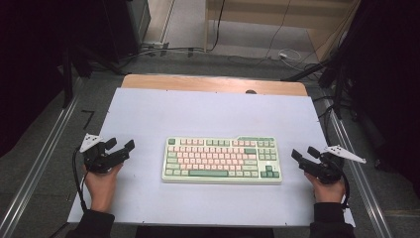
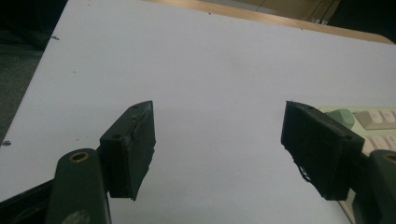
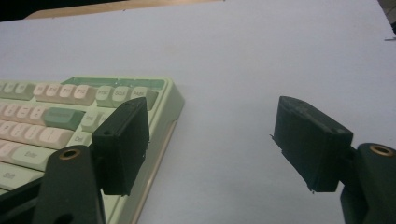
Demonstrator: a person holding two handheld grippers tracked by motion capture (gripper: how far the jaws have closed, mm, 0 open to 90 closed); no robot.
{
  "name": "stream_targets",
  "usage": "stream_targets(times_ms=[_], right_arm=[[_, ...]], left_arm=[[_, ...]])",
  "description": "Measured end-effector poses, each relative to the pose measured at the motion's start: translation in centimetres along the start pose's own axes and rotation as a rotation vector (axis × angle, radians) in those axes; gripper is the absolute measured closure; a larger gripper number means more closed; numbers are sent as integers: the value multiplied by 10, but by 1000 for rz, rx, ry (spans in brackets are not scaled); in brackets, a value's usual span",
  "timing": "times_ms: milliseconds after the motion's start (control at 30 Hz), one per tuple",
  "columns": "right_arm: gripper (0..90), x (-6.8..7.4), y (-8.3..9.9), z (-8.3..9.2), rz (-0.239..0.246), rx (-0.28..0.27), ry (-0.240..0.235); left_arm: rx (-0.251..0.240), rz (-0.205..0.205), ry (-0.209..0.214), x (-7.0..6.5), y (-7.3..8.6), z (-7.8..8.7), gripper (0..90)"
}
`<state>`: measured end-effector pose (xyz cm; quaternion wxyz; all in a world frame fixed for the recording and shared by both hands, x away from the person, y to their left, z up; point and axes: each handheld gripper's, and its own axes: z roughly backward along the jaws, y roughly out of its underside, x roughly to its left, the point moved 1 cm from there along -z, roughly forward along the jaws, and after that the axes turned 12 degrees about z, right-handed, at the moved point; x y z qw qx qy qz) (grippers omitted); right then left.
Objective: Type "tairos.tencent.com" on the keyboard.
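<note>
A keyboard (image 1: pixel 222 159) with pale green casing and pink, cream and green keys lies flat in the middle of the white table (image 1: pixel 208 111). My left gripper (image 1: pixel 120 145) is held to the keyboard's left, apart from it, jaws wide open with nothing between them. In the left gripper view the gripper (image 2: pixel 218 144) looks across bare table, with a corner of the keyboard (image 2: pixel 373 122) at the right edge. My right gripper (image 1: pixel 302 153) sits just off the keyboard's right end, also open and holding nothing. The right gripper view has the gripper (image 3: pixel 212 140) beside the keyboard's right end (image 3: pixel 93 112).
The white surface covers a wooden tabletop whose far edge (image 1: pixel 213 83) shows at the back. Metal rails (image 1: pixel 37 168) run along both sides of the table. Cables (image 1: pixel 277 52) lie on the floor beyond it. Dark equipment stands at the far left and right.
</note>
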<state>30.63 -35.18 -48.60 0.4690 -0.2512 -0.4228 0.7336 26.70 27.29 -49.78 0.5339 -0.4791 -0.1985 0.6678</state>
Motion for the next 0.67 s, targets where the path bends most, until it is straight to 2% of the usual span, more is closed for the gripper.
stream_targets(times_ms=[67, 333, 667], right_arm=[[249, -2, 1, 0, -2, 3, 11], [250, -10, 4, 0, -22, 13, 31], [249, -8, 3, 0, -20, 7, 34]], left_arm=[[8, -11, -11, 0, 0, -1, 268], [18, -8, -40, 3, 0, -4, 269], [18, 2, -39, 3, 0, -5, 268]])
